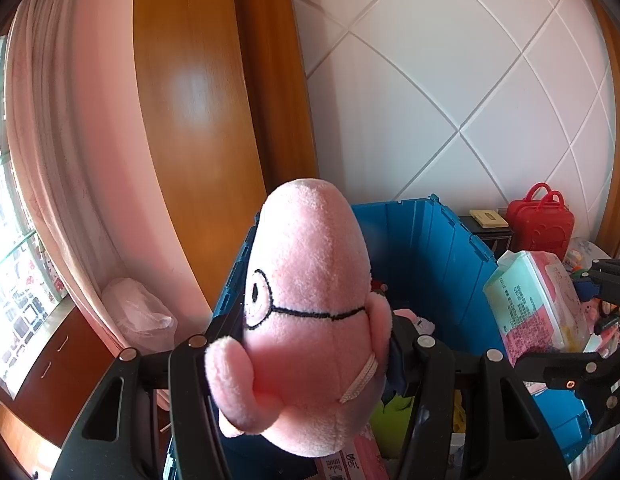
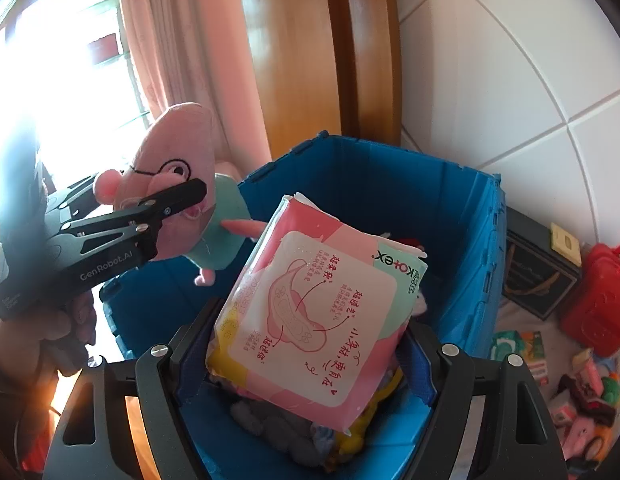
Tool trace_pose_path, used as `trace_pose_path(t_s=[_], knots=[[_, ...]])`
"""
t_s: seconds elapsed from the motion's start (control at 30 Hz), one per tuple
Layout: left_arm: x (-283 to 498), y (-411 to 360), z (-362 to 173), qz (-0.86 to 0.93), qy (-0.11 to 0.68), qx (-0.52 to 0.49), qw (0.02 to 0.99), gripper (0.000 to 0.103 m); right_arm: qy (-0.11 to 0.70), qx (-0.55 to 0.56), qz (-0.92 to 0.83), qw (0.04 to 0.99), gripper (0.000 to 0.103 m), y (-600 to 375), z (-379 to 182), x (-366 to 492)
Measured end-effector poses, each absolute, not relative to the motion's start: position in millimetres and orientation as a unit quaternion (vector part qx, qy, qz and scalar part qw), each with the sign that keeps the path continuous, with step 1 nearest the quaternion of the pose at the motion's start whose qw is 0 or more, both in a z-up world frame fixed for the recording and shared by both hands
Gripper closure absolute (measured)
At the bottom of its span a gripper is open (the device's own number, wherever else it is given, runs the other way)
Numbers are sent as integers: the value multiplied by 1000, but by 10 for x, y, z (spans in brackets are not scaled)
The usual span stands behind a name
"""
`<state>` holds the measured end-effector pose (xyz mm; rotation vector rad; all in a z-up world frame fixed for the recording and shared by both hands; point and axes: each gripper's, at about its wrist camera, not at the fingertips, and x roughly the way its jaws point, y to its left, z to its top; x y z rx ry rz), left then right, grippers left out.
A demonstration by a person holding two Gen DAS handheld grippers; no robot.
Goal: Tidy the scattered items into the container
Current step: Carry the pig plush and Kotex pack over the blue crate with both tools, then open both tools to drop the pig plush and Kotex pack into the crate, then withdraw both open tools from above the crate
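My left gripper (image 1: pixel 306 364) is shut on a pink plush pig (image 1: pixel 306 304) with drawn glasses and holds it above the left rim of the blue crate (image 1: pixel 438 248). From the right wrist view the pig (image 2: pixel 170 176) and the left gripper (image 2: pixel 166 208) hang at the crate's (image 2: pixel 462 216) left side. My right gripper (image 2: pixel 306 364) is shut on a pink and mint pack of pads (image 2: pixel 318 312), held over the crate's opening. The pack also shows in the left wrist view (image 1: pixel 538 304). Several soft items lie inside the crate.
A wooden door frame (image 1: pixel 198 120) and pink curtain (image 1: pixel 70 140) stand left of the crate, a white tiled wall (image 1: pixel 470 80) behind. A red toy case (image 2: pixel 598 304), a dark box (image 2: pixel 538 276) and several scattered toys (image 2: pixel 582 396) lie to the right.
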<state>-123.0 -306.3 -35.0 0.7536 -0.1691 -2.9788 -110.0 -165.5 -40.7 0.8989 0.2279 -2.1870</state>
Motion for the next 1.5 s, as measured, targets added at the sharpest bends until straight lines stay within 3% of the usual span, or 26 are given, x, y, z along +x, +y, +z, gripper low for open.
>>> trace_pose_path(t_s=[0.27,0.33,0.37,0.4,0.43,0.93,1.5], knots=[[-1348,-3113,-311,-968,-51,245,29,45,83,353,-855,370,24,-1698,-420,-1165],[-1364,-3171,-277,-969,-31,241,34,31,81,352,-857,367,22,-1704,-413,-1178],[-1385,-3209,-257,-969,-19,243,40,2,79,349,-860,364,21,-1711,-406,-1194],[-1390,-3226,-242,-969,-14,242,40,0,80,347,-862,362,11,-1720,-400,-1202],[-1395,-3230,-235,-969,-13,244,38,0,83,346,-862,360,0,-1738,-396,-1209],[-1229,-3251,-277,-970,-7,241,22,0,79,354,-858,364,0,-1689,-446,-1178],[-970,-2655,-130,-972,-32,235,0,0,63,337,-866,363,0,-1168,-275,-902]])
